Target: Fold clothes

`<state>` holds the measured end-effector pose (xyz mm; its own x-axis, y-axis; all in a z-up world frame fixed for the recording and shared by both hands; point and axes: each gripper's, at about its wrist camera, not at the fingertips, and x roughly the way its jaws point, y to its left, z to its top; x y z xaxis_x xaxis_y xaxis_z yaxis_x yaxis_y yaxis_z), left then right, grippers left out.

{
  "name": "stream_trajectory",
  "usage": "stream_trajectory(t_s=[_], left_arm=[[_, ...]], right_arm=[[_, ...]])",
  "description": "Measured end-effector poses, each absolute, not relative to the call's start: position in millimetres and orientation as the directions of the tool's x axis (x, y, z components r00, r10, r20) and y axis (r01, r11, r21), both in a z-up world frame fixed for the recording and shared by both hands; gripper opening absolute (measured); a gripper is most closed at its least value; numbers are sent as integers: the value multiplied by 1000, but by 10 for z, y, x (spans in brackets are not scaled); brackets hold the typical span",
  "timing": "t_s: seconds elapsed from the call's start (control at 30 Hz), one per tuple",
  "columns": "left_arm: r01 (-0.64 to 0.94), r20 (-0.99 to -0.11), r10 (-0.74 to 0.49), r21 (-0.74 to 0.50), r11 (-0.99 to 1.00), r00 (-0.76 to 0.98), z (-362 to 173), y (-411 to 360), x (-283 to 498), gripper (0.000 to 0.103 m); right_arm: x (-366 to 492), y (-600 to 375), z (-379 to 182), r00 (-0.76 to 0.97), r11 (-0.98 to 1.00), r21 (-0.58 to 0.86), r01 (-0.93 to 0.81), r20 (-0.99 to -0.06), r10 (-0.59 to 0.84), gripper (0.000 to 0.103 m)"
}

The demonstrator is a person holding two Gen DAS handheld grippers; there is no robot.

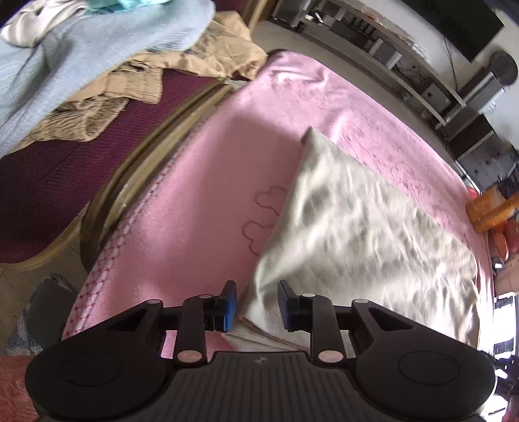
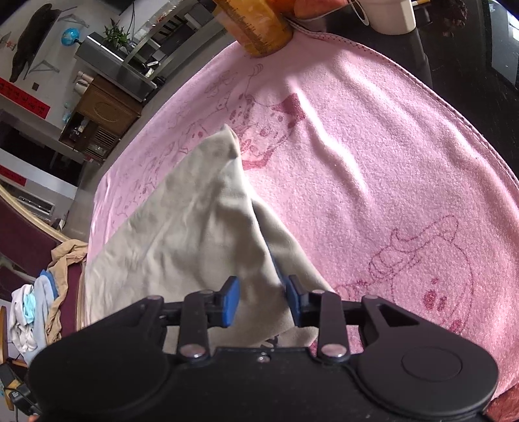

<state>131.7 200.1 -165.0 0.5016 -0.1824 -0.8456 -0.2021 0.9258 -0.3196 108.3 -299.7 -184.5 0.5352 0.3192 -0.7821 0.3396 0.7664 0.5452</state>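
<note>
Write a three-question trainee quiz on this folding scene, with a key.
1. True or false: the cream folded fabric garment lies on the pink fleece blanket.
2. Which stands at the blanket's far edge in the right wrist view? A) a blue bucket B) an amber translucent plastic jar C) a green kettle
3. Fill in: the pads of the left tongs and the right tongs stand ____ over the garment's near edge.

Key: 1 true; 2 B; 3 apart.

Cream garment (image 1: 373, 227) on pink, maroon-printed blanket (image 1: 211, 194)
</note>
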Motion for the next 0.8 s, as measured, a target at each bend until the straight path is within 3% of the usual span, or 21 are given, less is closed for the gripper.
stream_trajectory(t_s=[0.23,0.3,0.37,0.43,0.5,0.8], left_arm=[[-196,-878,-148,-261,945,456,-1751,1944,1354,16],[-180,-868,-140,-252,951,476,-1723,1923,1336,3],[-155,-855,-122,-229,961,504,-1666,1869,1306,2],[-138,-842,-109,-211,968,528,-1615,1827,1283,2],[-126,-824,-106,-210,969,557,-1543,1801,1253,2],[-84,-699,-258,-415,906,667,-966,1937,1004,2]], right_arm=[[1102,-2944,-1873,513,802,499,327,-807,293,31],[1108,-2926,-1884,508,809,491,322,-811,290,31],[1111,-2902,-1881,509,817,483,315,-812,285,31],[1110,-2862,-1858,516,834,463,302,-815,265,24],[1097,-2842,-1809,533,842,454,290,-808,252,8],[845,-3264,-1466,720,550,795,256,-536,440,3]])
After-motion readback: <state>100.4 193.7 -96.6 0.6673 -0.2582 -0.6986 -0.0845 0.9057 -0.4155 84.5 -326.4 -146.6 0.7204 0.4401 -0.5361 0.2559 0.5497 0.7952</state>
